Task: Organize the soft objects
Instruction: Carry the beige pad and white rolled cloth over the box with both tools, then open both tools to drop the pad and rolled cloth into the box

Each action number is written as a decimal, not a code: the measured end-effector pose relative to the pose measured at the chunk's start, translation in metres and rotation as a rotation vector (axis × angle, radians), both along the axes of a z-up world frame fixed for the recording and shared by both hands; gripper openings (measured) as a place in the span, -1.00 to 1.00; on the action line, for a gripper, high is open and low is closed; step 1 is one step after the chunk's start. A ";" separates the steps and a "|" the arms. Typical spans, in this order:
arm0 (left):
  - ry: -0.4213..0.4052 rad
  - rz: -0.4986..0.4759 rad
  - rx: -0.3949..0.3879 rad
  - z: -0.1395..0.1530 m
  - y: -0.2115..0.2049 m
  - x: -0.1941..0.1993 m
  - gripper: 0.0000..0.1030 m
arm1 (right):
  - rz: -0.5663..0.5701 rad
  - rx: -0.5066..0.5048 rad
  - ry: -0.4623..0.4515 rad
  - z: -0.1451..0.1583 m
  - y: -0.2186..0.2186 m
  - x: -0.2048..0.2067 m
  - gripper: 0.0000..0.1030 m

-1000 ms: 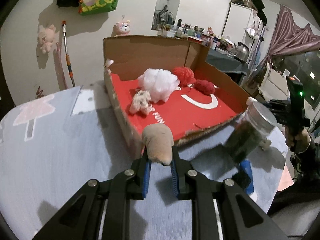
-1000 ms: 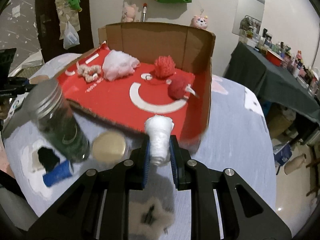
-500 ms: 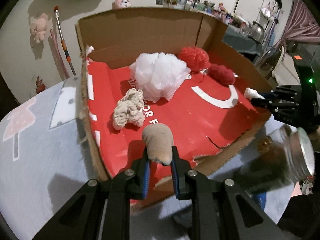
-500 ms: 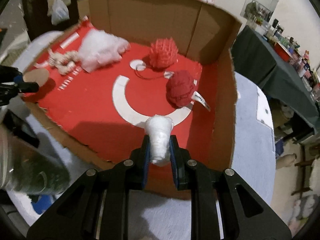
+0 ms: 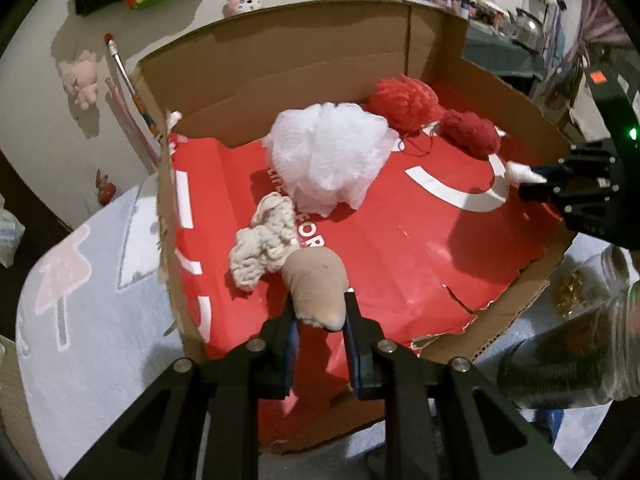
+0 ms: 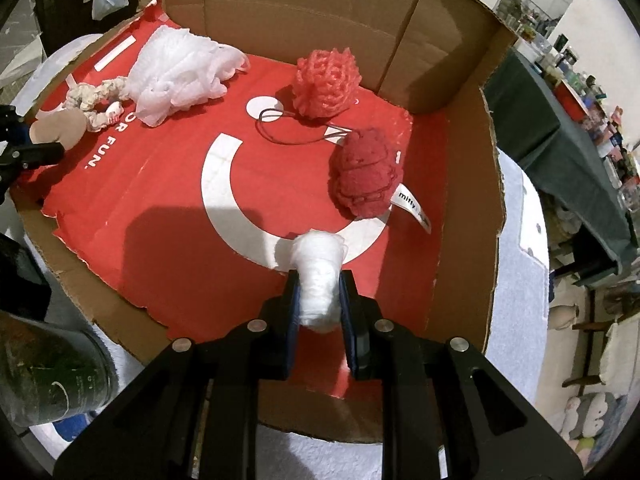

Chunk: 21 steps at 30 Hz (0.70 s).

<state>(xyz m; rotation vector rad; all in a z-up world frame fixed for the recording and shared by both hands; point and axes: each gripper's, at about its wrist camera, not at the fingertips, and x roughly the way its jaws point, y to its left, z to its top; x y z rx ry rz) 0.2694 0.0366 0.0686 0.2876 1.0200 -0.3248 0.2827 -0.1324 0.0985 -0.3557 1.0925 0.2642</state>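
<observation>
A cardboard box (image 5: 300,64) with a red floor lies open in front of me. In it rest a white mesh pouf (image 5: 332,156), a cream knit bundle (image 5: 264,248), an orange-red yarn ball (image 5: 404,100) and a dark red ball (image 5: 472,136). My left gripper (image 5: 319,312) is shut on a beige soft pad (image 5: 316,288), held over the box's near left part, beside the cream bundle. My right gripper (image 6: 320,292) is shut on a white wad (image 6: 318,276) above the box floor, just short of the dark red ball (image 6: 366,178).
A glass jar with a metal lid (image 5: 580,344) stands outside the box's torn front edge, between the two grippers. The box sits on a pale grey patterned cloth (image 5: 88,320). High cardboard walls (image 6: 300,0) close the box's back and right side.
Both grippers have moved forward from in front of the box to over its red floor and tilted further down, each still holding its soft thing. The jar now lies behind them at the side.
</observation>
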 end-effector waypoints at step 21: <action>0.048 -0.035 0.089 -0.023 -0.016 0.021 -0.48 | -0.013 -0.022 0.032 -0.009 -0.002 0.014 -0.65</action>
